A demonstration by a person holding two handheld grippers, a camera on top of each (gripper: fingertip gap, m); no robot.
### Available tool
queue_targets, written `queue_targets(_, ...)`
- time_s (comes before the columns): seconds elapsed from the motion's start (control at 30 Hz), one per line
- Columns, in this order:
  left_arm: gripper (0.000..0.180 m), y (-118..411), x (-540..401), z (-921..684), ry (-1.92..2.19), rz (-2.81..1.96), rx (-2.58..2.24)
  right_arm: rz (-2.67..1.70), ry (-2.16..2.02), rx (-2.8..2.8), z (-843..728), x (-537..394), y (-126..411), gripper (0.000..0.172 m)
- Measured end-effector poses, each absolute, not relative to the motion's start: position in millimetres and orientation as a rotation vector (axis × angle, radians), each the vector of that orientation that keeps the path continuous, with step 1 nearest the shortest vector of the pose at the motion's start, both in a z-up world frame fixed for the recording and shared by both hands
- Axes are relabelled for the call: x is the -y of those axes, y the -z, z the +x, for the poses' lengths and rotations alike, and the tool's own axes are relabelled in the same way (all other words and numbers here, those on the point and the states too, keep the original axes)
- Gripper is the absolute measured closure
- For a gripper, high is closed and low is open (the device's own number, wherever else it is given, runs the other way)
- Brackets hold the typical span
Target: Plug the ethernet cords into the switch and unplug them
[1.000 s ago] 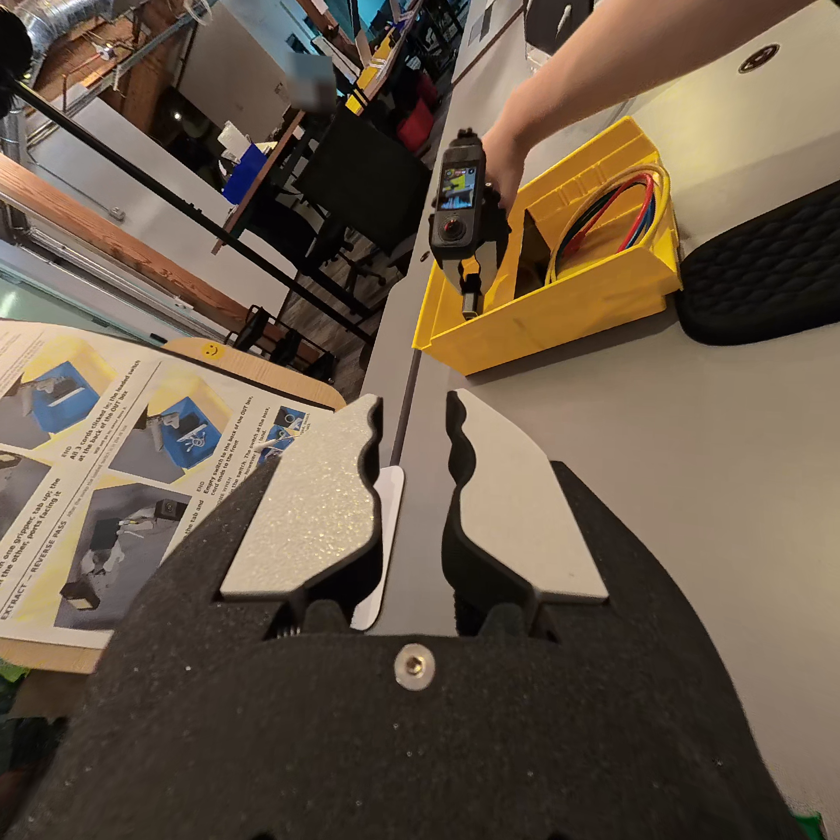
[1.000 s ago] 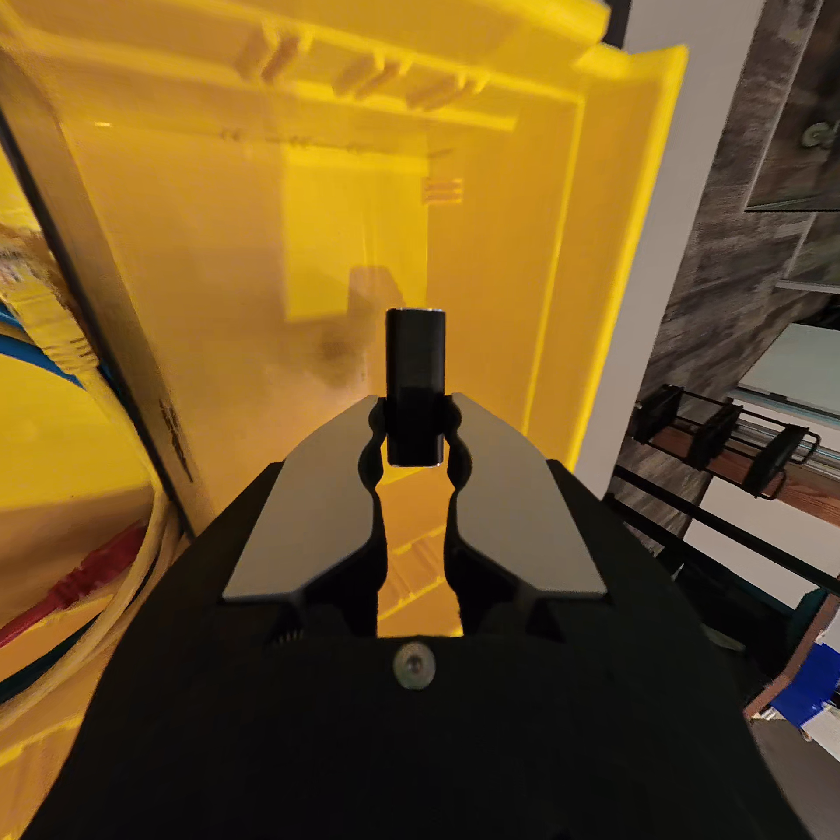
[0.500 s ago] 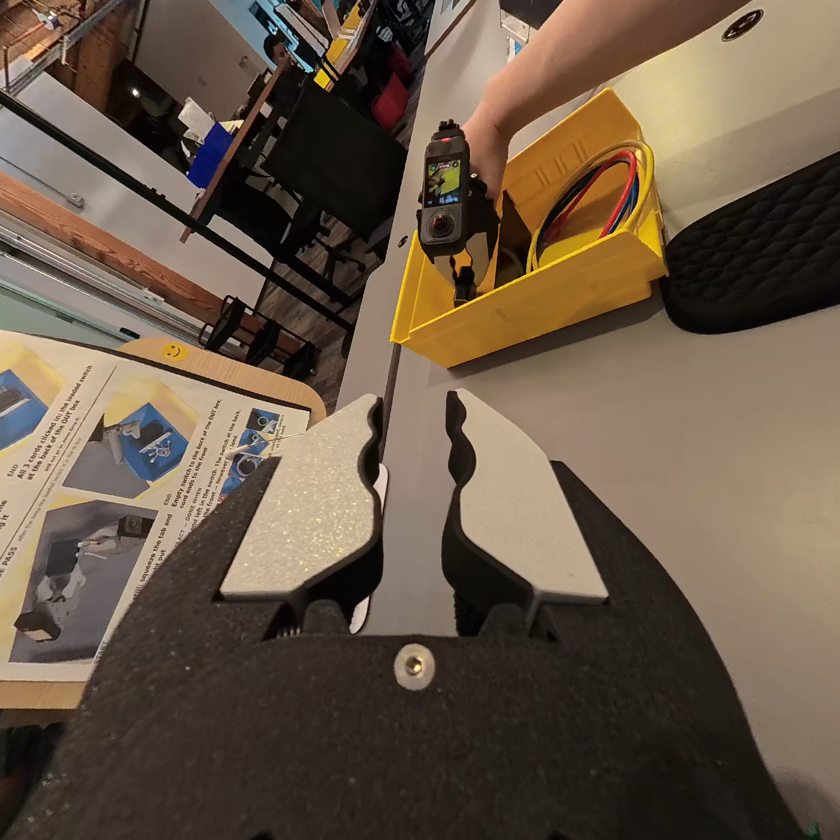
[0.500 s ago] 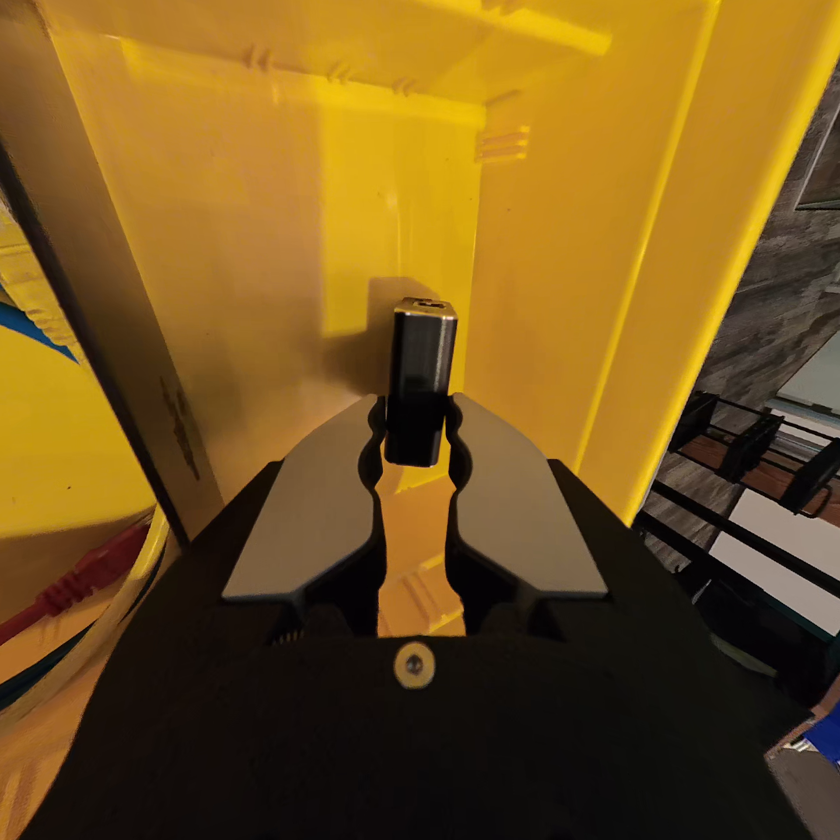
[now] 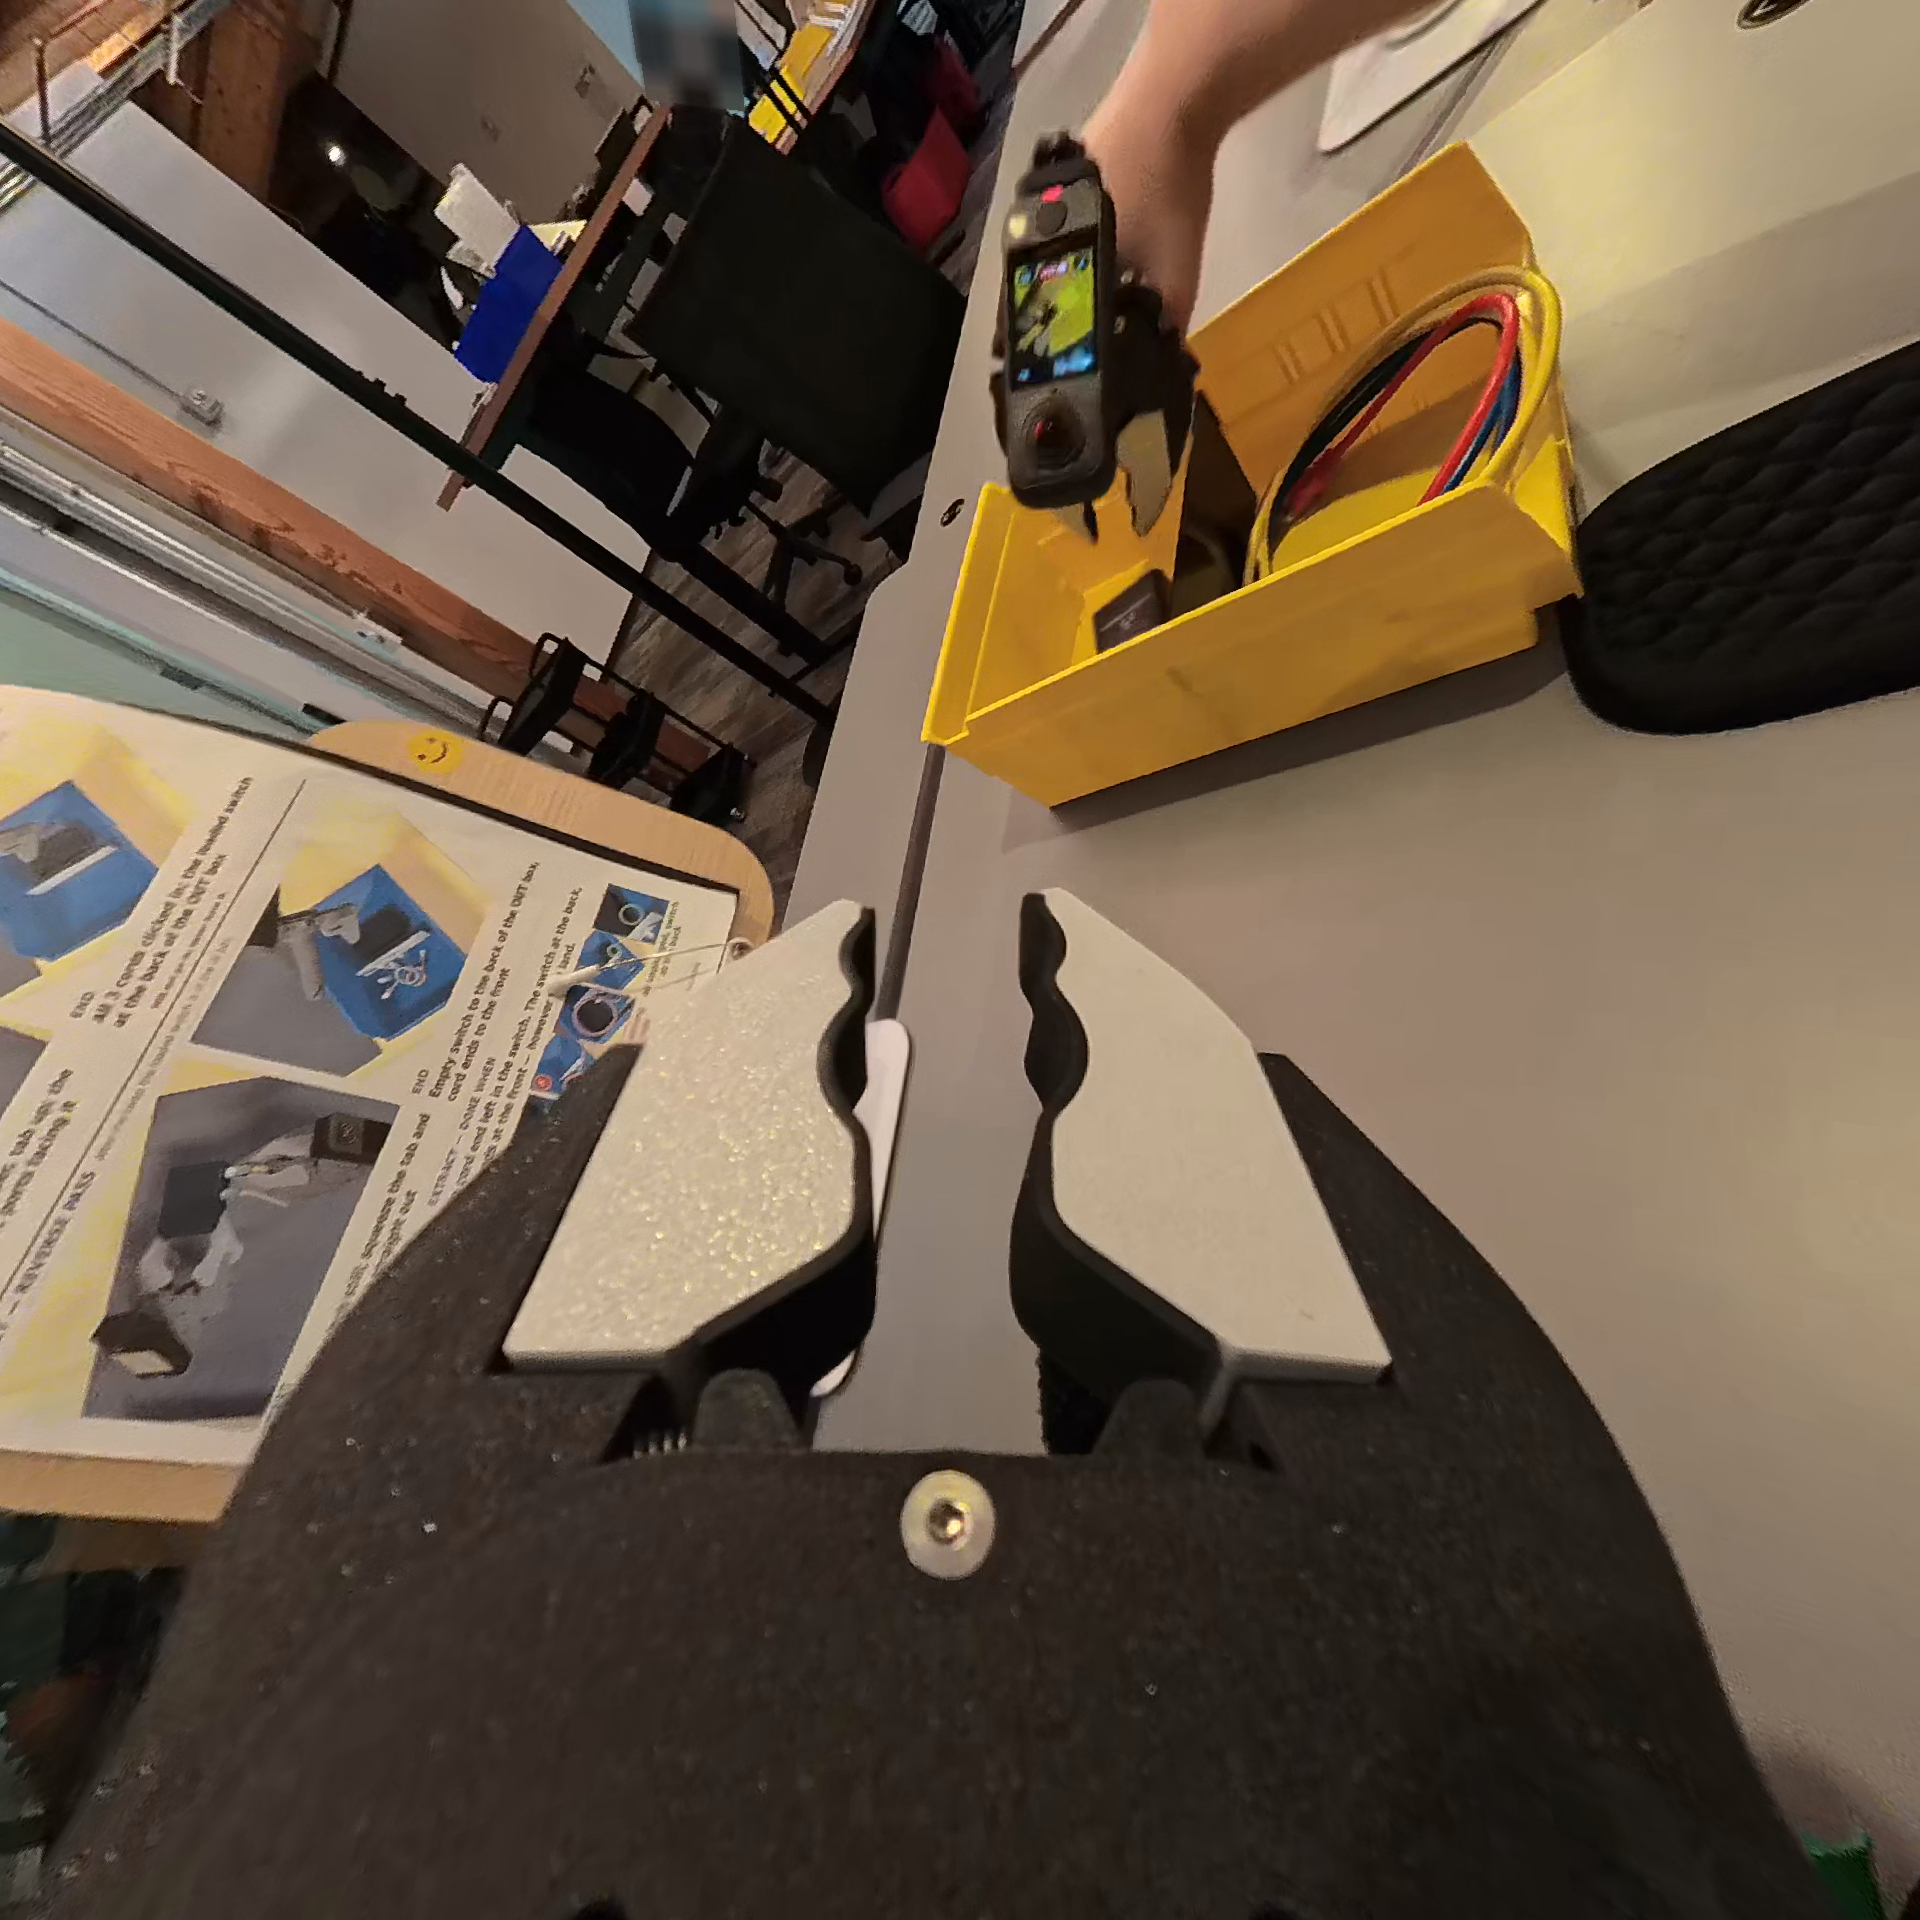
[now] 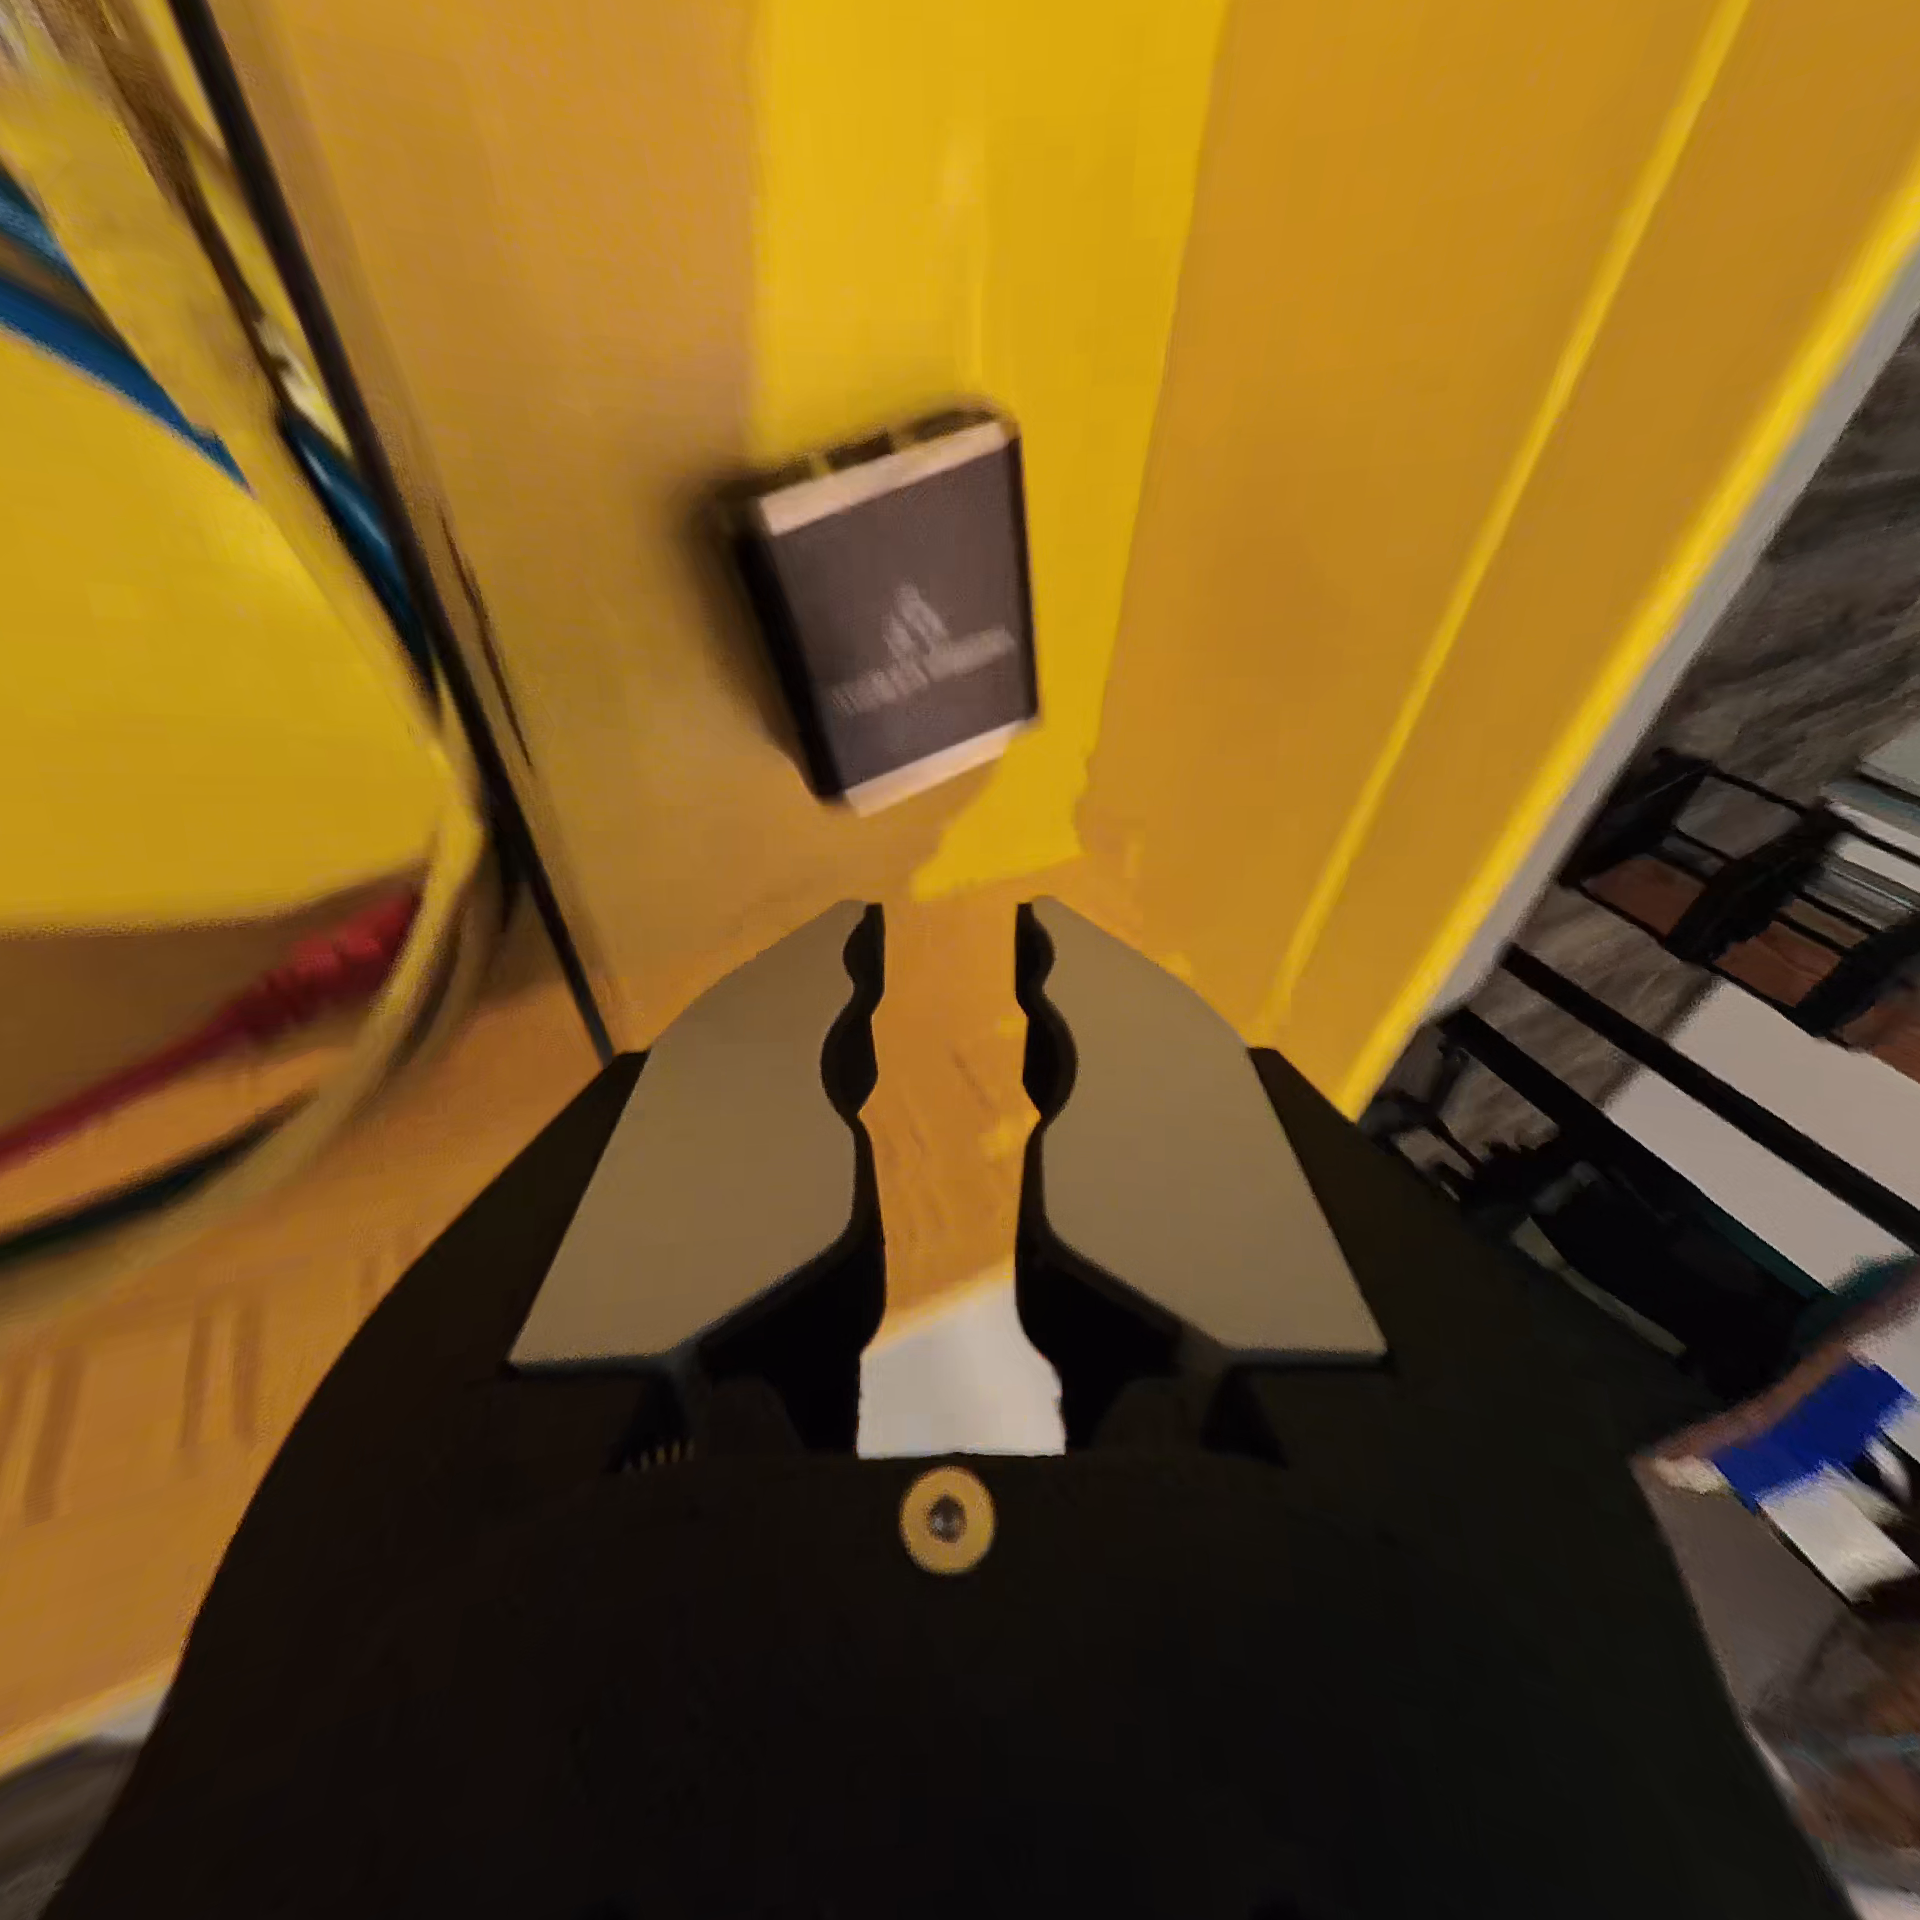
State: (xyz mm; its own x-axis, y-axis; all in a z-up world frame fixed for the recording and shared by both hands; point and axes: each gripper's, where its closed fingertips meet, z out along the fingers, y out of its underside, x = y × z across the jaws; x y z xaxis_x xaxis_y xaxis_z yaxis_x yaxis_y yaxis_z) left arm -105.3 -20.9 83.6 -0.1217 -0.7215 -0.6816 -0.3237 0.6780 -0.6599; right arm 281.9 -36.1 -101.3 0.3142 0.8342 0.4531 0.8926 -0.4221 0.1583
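In the right wrist view, the right gripper (image 6: 950,914) is released, with only the yellow floor of the bin showing between its fingers. The black switch (image 6: 894,613) lies flat on the floor of the yellow bin (image 6: 1299,416), above the fingertips in the centre of the frame and apart from them. At the left edge, behind a dark divider (image 6: 416,520), the blue, red and yellow ethernet cords (image 6: 312,987) appear blurred. In the left wrist view, the left gripper (image 5: 948,914) is also released, over the grey worktop (image 5: 1455,1039) with nothing between its fingers. The bin is in the upper right of this frame, the cords coiled in its right compartment. A printed instruction sheet (image 5: 260,1039) lies at the left.
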Motion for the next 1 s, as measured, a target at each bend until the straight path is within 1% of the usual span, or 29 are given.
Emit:
queue_targets(0.03, 0.155, -86.1, 17.8, -108.5, 0.412, -0.855, -1.705, -2.44, 0.815, 1.601, 292.1, 38.2, 85.1, 0.149)
queue_targets(0.07, 0.155, -90.1, 13.8, -112.9, 0.405, -0.864, -1.685, -2.428, 0.888, 1.508, 304.0, 37.0, 63.8, 0.156)
queue_targets(0.1, 0.155, -95.1, 9.5, -117.9, 0.401, -0.877, -1.66, -2.457, 0.906, 1.316, 318.2, 37.6, 42.8, 0.16)
queue_targets(0.13, 0.155, -100.1, 4.6, -123.8, 0.399, -0.896, -1.633, -2.543, 0.808, 1.046, 329.0, 44.4, 29.1, 0.159)
queue_targets(0.2, 0.154, -104.4, -7.9, -139.6, 0.387, -0.977, -1.599, -2.564, 0.46, 0.501, 332.5, 54.5, 13.0, 0.159)
queue_targets(0.23, 0.153, -104.0, -16.8, -149.8, 0.362, -1.034, -1.584, -2.497, 0.251, 0.374, 318.7, 58.5, 8.0, 0.159)
queue_targets(0.27, 0.153, -103.0, -27.6, -161.7, 0.329, -1.1, -1.561, -2.398, 0.171, 0.277, 310.5, 61.7, 0.5, 0.159)
queue_targets(0.3, 0.153, -100.2, -39.2, -175.2, 0.299, -1.185, -1.534, -2.332, 0.189, 0.19, 309.6, 68.0, -3.4, 0.155)
queue_targets(0.33, 0.152, -96.3, -51.3, -190.6, 0.275, -1.289, -1.496, -2.324, 0.233, 0.107, 311.3, 78.3, 0.3, 0.146)
queue_targets(0.37, 0.152, -91.0, -64.1, -208.6, 0.267, -1.427, -1.432, -2.385, 0.25, 0.013, 312.3, 92.5, 13.1, 0.144)
queue_targets(0.4, 0.157, -83.0, -75.2, -227.7, 0.309, -1.615, -1.334, -2.494, 0.238, -0.092, 312.8, 106.9, 31.0, 0.14)
queue_targets(0.43, 0.156, -72.6, -78.9, -243.9, 0.414, -1.801, -1.25, -2.604, 0.222, -0.205, 313.9, 118.6, 47.4, 0.13)
queue_targets(0.5, 0.155, -60.0, -78.2, -267.1, 0.662, -2.049, -1.134, -2.728, 0.146, -0.346, 308.9, 126.1, 68.9, 0.13)
queue_targets(0.53, 0.154, -59.0, -84.1, -278.2, 0.721, -2.098, -1.059, -2.744, 0.093, -0.359, 303.5, 125.0, 74.5, 0.13)
queue_targets(0.63, 0.15, -55.1, -116.8, -321.3, 0.623, -2.148, -0.814, -2.749, 0.028, -0.365, 300.1, 125.8, 83.8, 0.141)
queue_targets(0.7, 0.142, -41.3, -133.2, -356.5, 0.465, -2.246, -0.661, -2.768, -0.015, -0.401, 301.9, 131.8, 89.5, 0.161)
queue_targets(0.73, 0.138, -32.3, -138.5, -373.0, 0.383, -2.296, -0.607, -2.771, -0.079, -0.411, 298.3, 133.0, 93.1, 0.166)
queue_targets(0.77, 0.131, -22.3, -142.1, -387.3, 0.311, -2.348, -0.568, -2.787, -0.118, -0.416, 296.7, 135.7, 97.8, 0.166)
queue_targets(0.83, 0.125, -0.4, -145.5, -406.1, 0.225, -2.449, -0.533, -2.809, -0.186, -0.424, 293.6, 138.4, 106.7, 0.165)
queue_targets(1.0, 0.128, 56.4, -139.8, -405.0, 0.297, -2.685, -0.622, -2.834, -0.184, -0.477, 293.2, 138.5, 112.1, 0.165)
